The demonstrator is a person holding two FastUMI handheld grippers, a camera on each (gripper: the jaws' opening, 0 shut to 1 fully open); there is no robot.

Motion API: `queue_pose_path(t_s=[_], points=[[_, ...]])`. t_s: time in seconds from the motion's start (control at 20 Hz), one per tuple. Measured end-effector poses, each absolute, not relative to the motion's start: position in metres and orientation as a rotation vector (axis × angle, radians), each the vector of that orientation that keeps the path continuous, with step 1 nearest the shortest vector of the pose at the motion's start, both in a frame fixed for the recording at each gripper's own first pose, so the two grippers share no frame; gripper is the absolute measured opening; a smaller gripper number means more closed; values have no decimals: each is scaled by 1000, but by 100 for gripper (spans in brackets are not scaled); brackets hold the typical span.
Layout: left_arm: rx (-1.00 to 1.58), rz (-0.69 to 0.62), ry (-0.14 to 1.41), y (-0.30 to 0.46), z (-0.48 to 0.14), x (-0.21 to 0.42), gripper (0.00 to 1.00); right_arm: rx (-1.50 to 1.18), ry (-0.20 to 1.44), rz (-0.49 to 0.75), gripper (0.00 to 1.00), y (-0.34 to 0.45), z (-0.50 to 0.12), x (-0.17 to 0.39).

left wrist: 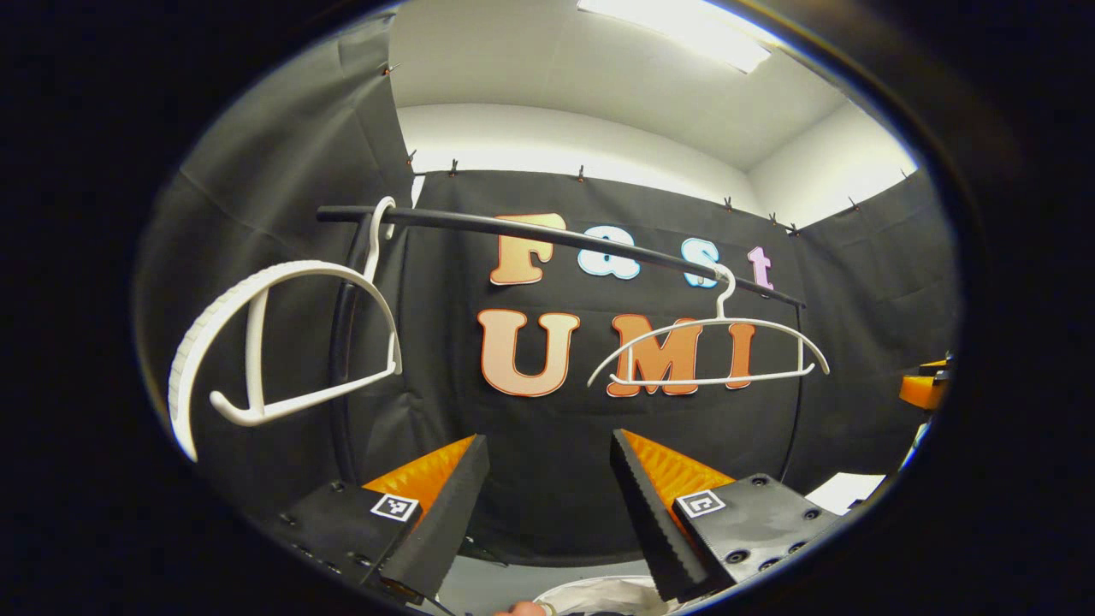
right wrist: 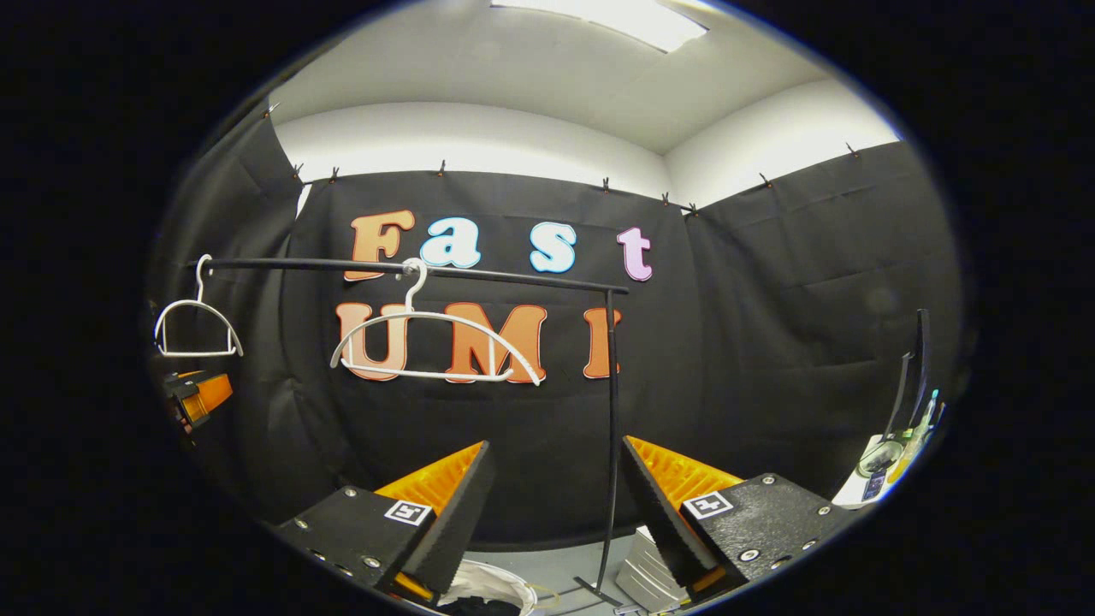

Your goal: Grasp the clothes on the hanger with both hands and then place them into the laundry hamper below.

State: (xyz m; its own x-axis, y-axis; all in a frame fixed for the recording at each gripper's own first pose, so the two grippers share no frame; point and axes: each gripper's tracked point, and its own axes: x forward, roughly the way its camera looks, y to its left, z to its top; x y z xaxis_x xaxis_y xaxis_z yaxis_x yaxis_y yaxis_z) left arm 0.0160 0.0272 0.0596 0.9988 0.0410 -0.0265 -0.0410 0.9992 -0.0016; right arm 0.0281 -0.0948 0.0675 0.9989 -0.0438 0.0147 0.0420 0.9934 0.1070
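Observation:
Two white hangers hang bare on a black rail: one close at the left, one farther right. My left gripper points at the wall below the rail, open with nothing between its fingers. Under it shows the pale rim of the hamper. In the right gripper view the same rail carries both hangers. My right gripper is open and holds nothing. The hamper lies low beneath it, with something dark inside.
The rail's upright post stands just ahead of my right gripper. A pale box sits at its foot. Small items stand on a surface at the far right. A hand shows at the bottom edge.

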Motion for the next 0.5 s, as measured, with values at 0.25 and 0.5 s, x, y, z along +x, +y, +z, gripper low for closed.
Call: queue_pose_path(t_s=[0.25, 0.5], points=[[-18, 43, 34, 25, 54, 21, 94, 110, 0, -25, 91, -85, 58, 37], [-15, 46, 31, 26, 52, 25, 94, 103, 21, -14, 91, -77, 49, 44]])
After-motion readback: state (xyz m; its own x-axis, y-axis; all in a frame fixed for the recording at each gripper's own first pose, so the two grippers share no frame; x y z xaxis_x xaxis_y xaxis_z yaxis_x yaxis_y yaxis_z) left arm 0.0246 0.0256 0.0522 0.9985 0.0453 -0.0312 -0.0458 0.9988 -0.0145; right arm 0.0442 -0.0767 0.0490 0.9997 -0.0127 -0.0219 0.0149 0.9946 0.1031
